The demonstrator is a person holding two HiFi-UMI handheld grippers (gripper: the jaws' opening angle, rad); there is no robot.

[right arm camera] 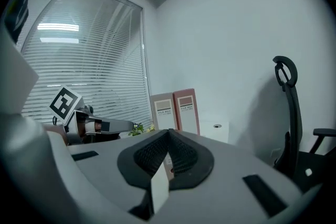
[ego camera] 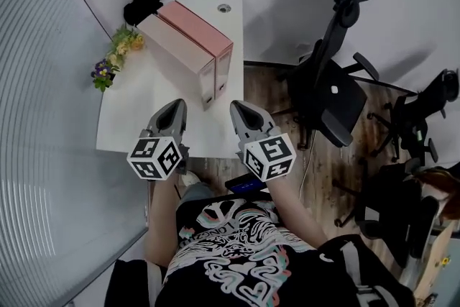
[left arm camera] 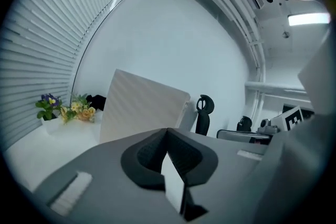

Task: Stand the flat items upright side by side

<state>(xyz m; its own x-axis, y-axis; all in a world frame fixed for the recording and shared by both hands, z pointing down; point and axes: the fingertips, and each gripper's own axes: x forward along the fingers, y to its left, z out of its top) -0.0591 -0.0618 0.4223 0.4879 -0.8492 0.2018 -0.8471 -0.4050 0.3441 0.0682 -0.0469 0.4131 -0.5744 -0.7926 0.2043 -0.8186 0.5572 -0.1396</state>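
Two file boxes stand upright side by side on the white table (ego camera: 133,122): a beige one (ego camera: 180,54) on the left and a pink one (ego camera: 205,31) touching it on the right. In the right gripper view their labelled spines face me, beige box (right arm camera: 164,110) and pink box (right arm camera: 187,107). The left gripper view shows the beige box's broad side (left arm camera: 142,107). My left gripper (ego camera: 177,106) hovers over the table's near edge, shut and empty. My right gripper (ego camera: 236,108) hangs just off the near right corner, shut too, with nothing in it.
A small bunch of flowers (ego camera: 115,54) and a black object (ego camera: 142,6) lie at the table's far left. A cable hole (ego camera: 224,8) sits at the far right corner. Black office chairs (ego camera: 330,90) stand to the right. Window blinds (ego camera: 36,118) run along the left.
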